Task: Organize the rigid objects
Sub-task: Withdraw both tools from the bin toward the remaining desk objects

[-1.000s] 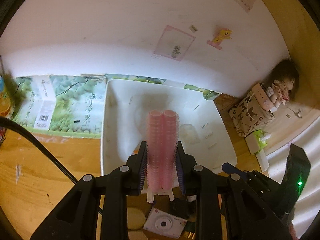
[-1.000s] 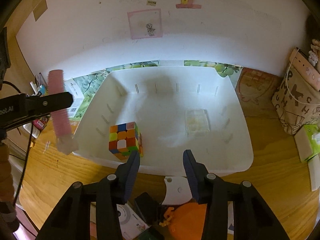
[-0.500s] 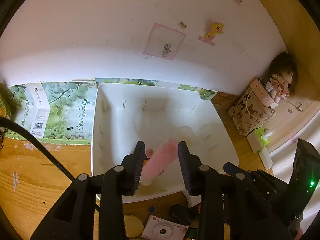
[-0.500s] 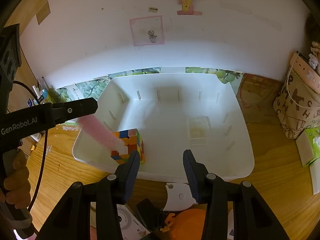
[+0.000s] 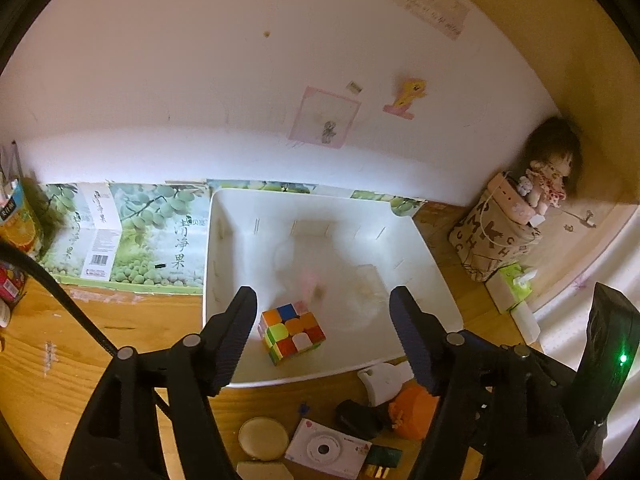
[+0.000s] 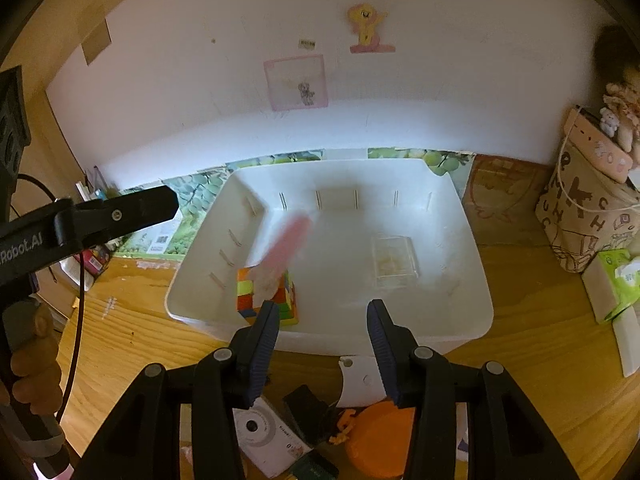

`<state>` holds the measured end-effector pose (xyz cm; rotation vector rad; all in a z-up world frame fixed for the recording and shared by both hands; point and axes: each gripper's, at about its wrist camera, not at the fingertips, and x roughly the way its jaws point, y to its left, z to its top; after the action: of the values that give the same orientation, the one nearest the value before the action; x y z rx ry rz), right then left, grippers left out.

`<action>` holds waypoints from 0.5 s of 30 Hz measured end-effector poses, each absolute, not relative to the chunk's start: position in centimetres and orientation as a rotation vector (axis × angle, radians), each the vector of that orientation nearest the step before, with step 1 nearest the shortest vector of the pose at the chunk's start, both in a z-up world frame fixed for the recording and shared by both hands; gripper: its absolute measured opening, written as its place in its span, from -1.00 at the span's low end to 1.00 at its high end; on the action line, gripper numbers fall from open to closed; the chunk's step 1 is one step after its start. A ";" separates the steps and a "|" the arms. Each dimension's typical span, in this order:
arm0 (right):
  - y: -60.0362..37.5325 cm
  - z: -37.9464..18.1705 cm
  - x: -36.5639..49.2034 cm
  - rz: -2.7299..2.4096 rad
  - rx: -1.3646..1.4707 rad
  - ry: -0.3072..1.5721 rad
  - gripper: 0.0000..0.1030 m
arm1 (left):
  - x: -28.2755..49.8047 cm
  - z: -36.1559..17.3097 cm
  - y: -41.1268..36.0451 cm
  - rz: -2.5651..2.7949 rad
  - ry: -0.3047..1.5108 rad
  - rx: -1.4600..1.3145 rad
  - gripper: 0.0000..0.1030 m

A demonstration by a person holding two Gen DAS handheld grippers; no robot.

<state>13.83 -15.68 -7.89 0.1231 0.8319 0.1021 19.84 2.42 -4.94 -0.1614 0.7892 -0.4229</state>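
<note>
A white bin (image 5: 304, 378) (image 6: 460, 336) stands on the wooden desk against the wall. Inside it lie a colourful puzzle cube (image 5: 292, 332) (image 6: 245, 294) and a small clear box (image 6: 394, 256). A pink ridged stick (image 6: 286, 240) (image 5: 310, 282) is blurred in mid-fall over the cube, touching no finger. My left gripper (image 5: 323, 294) hovers above the bin's near edge; its jaws are opening and nothing is between them. One of its fingers (image 6: 140, 208) also shows in the right wrist view. My right gripper (image 6: 323, 306) hangs over the bin's front rim, jaws apart and empty.
In front of the bin lie a white toy camera (image 5: 326, 448) (image 6: 264, 436), an orange object (image 6: 380, 440), a white plastic piece (image 6: 360, 380) and a round compact (image 5: 263, 438). A green fruit carton (image 5: 120, 232) lies left; a patterned bag (image 6: 588, 216) and tissue pack (image 6: 616, 280) stand right.
The left gripper held the pink stick upright, then its jaws spread and the stick dropped tilting into the bin onto the cube. Both grippers rose a little.
</note>
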 end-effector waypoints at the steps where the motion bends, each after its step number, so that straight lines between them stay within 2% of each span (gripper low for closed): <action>1: -15.7 -7.7 13.6 0.101 0.128 0.826 -0.02 | 19.4 -4.7 2.5 -0.425 0.783 -0.162 0.45; 4: -16.0 -6.7 12.3 0.095 0.153 0.793 0.12 | 18.0 -4.0 2.7 -0.435 0.766 -0.165 0.49; 15: -16.7 -4.4 6.1 0.051 0.205 0.660 0.42 | 12.4 -2.5 4.0 -0.470 0.713 -0.176 0.60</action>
<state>6.13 -16.72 -4.43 0.2050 0.6604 0.0508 12.36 3.98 -2.48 -0.1756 0.7130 -0.4703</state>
